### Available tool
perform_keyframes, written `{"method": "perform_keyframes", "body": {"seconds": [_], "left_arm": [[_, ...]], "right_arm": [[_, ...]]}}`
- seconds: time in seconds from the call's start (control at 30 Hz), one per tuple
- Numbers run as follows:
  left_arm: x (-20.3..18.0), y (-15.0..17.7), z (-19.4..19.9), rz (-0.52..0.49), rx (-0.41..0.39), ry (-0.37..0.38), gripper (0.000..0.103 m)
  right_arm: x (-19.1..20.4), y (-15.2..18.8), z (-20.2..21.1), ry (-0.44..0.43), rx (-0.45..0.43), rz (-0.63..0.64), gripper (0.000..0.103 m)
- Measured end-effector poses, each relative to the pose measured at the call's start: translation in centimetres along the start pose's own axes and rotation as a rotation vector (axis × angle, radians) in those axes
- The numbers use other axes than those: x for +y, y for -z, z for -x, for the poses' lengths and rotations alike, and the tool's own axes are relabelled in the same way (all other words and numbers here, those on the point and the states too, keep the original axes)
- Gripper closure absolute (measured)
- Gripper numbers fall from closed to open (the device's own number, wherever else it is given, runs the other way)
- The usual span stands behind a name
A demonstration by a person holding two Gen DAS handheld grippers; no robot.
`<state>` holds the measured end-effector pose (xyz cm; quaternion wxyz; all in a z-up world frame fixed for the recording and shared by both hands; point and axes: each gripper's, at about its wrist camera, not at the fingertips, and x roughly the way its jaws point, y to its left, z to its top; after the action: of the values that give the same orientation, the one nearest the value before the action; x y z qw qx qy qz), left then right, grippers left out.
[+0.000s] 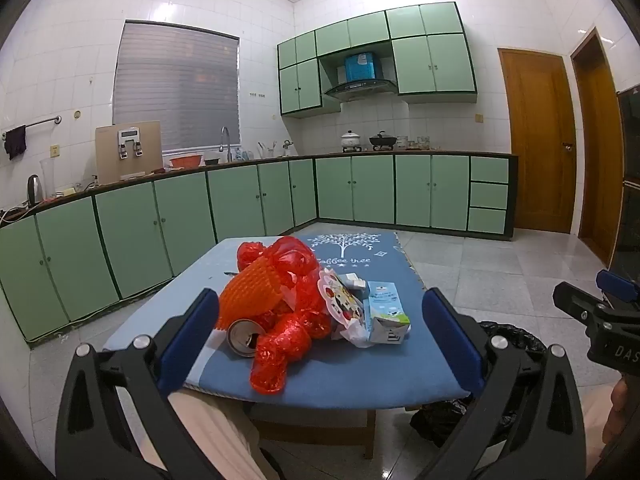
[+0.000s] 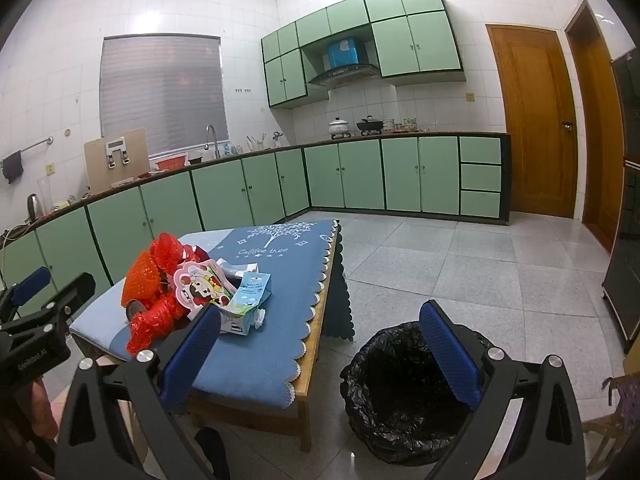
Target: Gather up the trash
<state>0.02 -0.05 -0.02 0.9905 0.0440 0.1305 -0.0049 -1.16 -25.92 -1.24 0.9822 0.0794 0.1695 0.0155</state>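
A trash pile lies on a low table under a blue cloth: crumpled red plastic, an orange foam net, an empty can on its side, a cartoon snack packet and a light blue milk carton. My left gripper hangs open in front of the pile, short of it, with nothing between its fingers. My right gripper is open and empty over the table's right edge, above a bin lined with a black bag. The pile shows to its left.
The bin stands on the tiled floor right of the table. Green cabinets line the far walls, and wooden doors stand at the right. A dark cabinet and a chair are at the right edge. A trouser leg is below the left gripper.
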Motion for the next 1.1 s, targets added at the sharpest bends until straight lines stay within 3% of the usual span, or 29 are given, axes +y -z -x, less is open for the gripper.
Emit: {"method": "perform_keyframes", "body": {"seconds": [1.1], "left_arm": [[0.1, -0.01, -0.02, 0.009, -0.003, 0.001, 0.005]], "right_arm": [[0.05, -0.07, 0.01, 0.0, -0.001, 0.003, 0.006]]}}
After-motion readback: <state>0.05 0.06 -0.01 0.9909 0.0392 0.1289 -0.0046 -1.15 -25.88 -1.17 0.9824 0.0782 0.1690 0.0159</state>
